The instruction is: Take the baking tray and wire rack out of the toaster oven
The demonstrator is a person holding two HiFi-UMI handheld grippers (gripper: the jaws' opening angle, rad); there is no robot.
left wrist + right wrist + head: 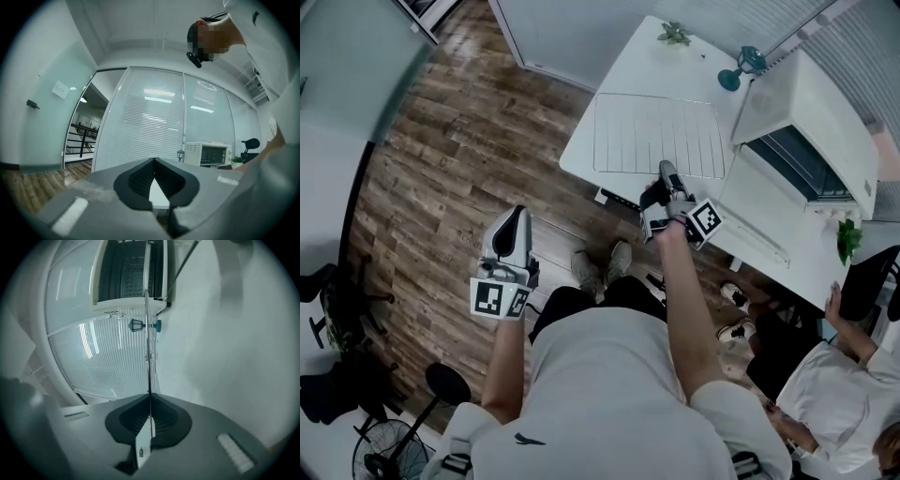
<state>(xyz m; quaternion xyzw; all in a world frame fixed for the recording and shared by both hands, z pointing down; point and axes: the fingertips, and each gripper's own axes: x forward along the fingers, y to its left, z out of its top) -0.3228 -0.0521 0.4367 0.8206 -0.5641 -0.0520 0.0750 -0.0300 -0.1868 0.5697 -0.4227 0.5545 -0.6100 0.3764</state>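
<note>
Wire rack (pixel 656 136) was clenched at near edge by right gripper (pixel 667 173), probably for laying flat on table (pixel 628 66); left gripper (pixel 516 214) was closed, empty.

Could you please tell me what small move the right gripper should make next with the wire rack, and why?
Probably settle the wire rack fully onto the table before letting go. The right gripper is shut on the rack's near edge, and the rack lies about flat over the table beside the open toaster oven. Whether it already touches the table cannot be told.
</note>
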